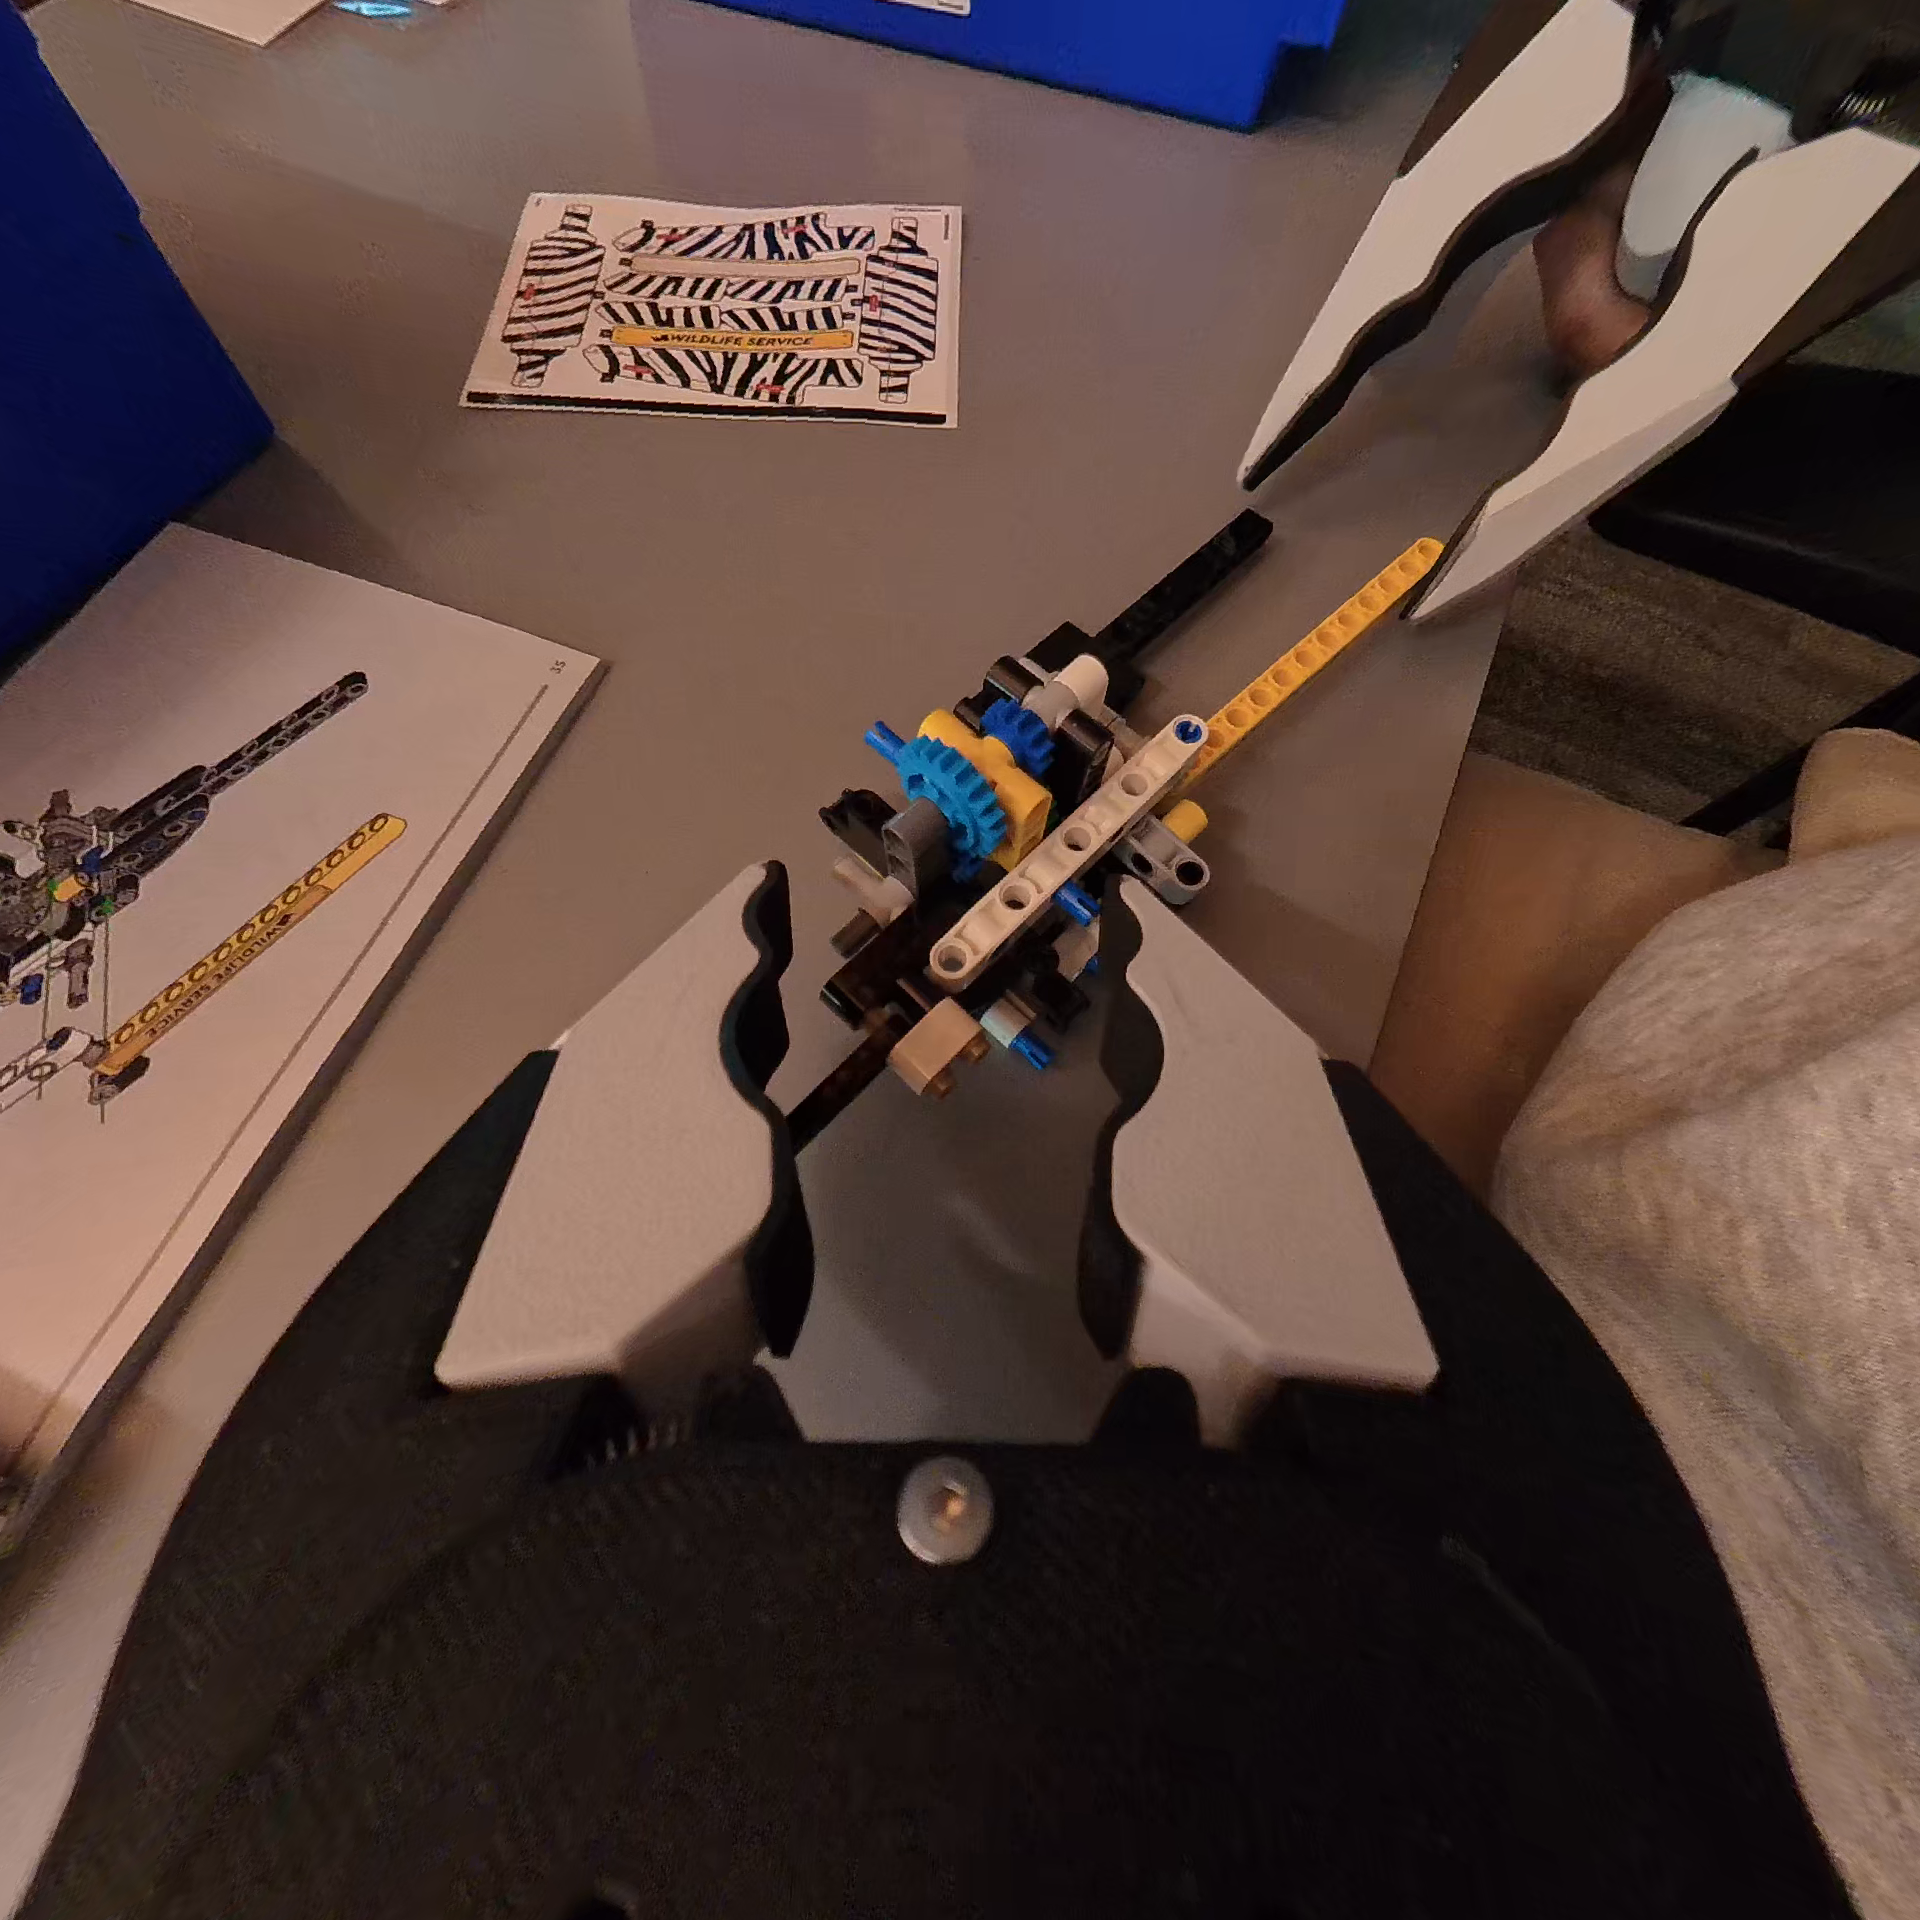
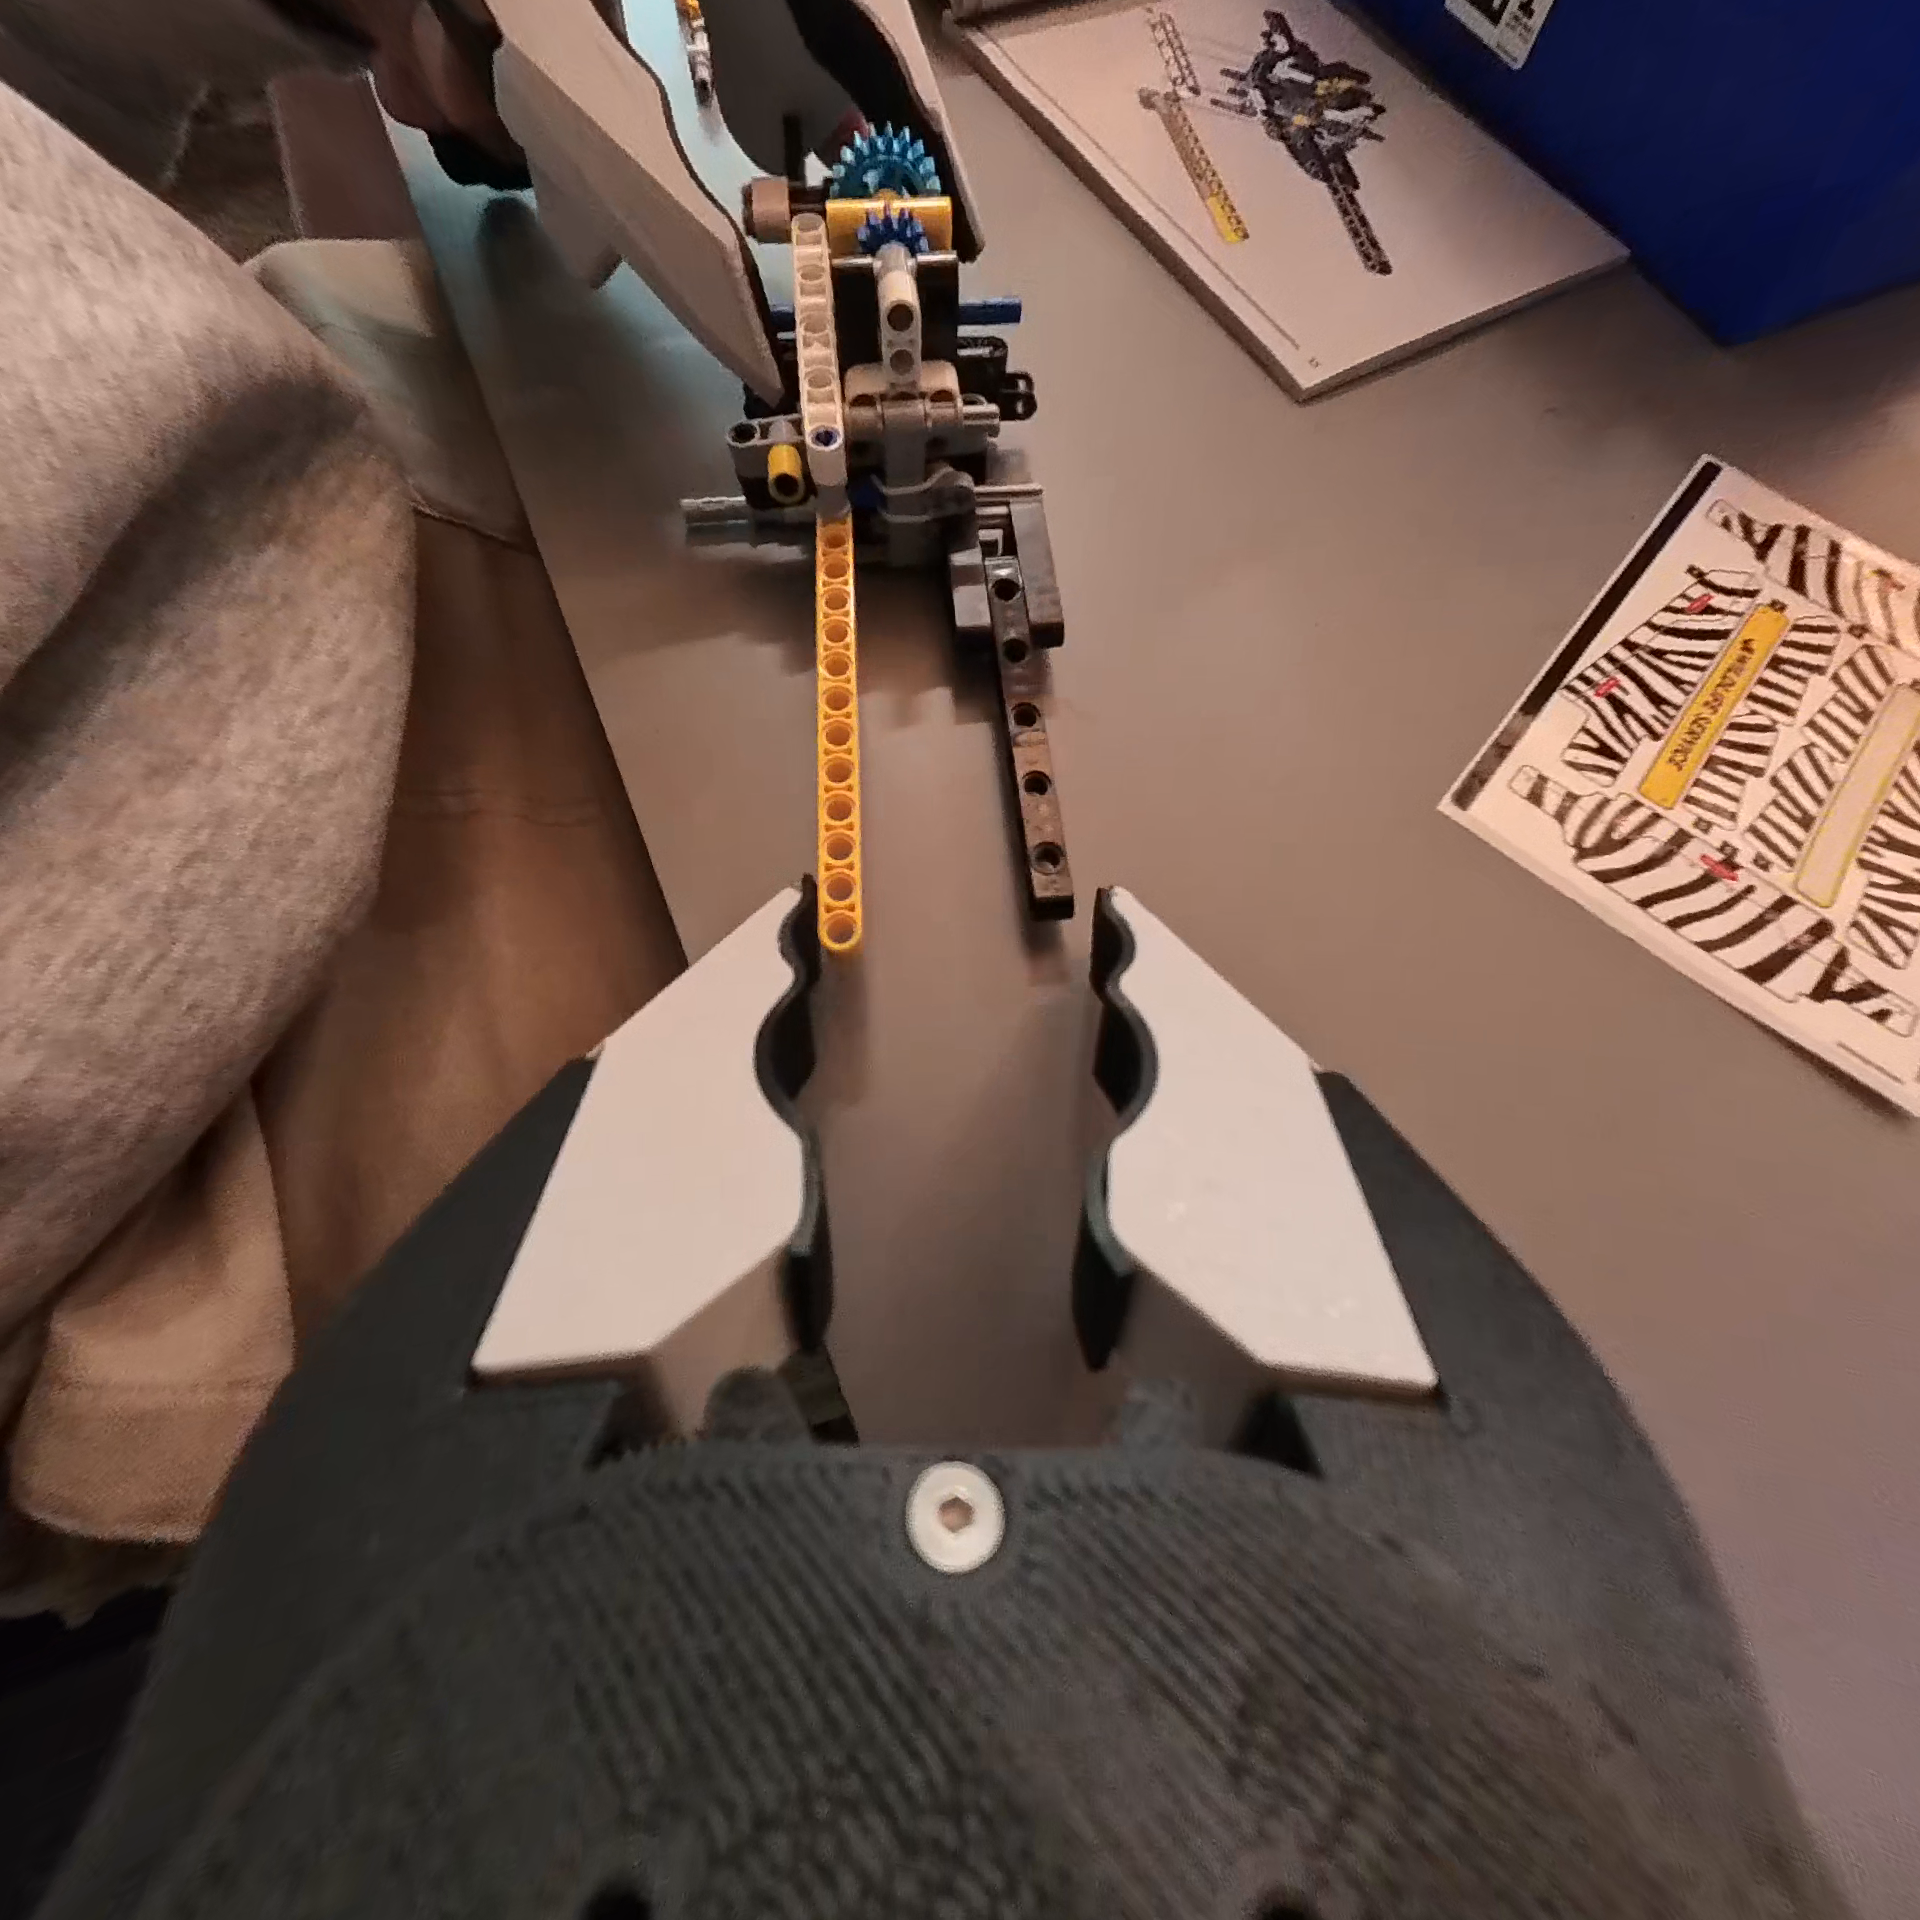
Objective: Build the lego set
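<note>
Blue bin (image 1: 94, 364) cut by frame edge; instruction booklet (image 1: 208, 935) cropped at left.

Dim warm light, soft shadows, wide-angle edge distortion, blurred edges

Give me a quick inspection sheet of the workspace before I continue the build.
Surface: grey table, bare between items.
Job's things: lego assembly with yellow beam and black beam extending; open instruction booklet.
Clutter: striped sticker sheet; blue bins.
Grippers: left tongs open around the assembly's near end; right tongs open, at the beam tips.
Cables: nothing seen.
Surroundings: person's grey sleeve, tan seat.
</note>
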Demonstrator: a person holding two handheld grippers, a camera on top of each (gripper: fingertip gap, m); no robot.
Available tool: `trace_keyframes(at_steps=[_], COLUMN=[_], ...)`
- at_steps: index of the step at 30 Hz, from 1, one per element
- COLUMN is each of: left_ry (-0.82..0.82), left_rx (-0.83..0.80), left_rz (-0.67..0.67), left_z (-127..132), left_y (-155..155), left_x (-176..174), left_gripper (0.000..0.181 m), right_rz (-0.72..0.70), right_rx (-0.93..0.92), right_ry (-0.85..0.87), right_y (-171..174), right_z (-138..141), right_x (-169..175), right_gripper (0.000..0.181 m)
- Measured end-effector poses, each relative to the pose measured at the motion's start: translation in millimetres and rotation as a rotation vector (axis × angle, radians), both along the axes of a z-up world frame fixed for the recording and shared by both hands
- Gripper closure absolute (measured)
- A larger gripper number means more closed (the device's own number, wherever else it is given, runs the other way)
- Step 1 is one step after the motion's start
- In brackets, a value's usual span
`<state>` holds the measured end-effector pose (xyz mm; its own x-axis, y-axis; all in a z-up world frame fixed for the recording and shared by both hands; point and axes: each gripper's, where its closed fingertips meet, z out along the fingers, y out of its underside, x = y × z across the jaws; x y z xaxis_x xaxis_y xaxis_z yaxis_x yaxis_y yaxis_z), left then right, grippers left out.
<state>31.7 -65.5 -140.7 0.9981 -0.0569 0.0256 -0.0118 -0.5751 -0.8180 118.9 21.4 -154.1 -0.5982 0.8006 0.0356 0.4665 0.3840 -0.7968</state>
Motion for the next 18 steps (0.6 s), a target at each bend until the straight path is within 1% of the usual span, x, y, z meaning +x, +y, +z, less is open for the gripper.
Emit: trace_keyframes(at_steps=[1,6,18], left_ry=[0.0,-0.002,-0.014], left_rx=[0.0,0.003,0.008], left_rz=[0.002,0.009,0.01], left_z=[0.0,-0.1,0.4], left_y=[0.0,0.5,0.5], left_x=[-0.3,-1.3,-1.9], left_gripper=[0.122,0.122,0.122], right_rz=[-0.001,-0.001,-0.017], right_rx=[-0.011,-0.051,-0.062], right_ry=[0.002,0.007,-0.059], right_y=[0.3,0.6,3.7], right_z=[1.3,5.8,-2.0], right_x=[0.3,1.6,3.7], right_gripper=[0.13,0.135,0.131])
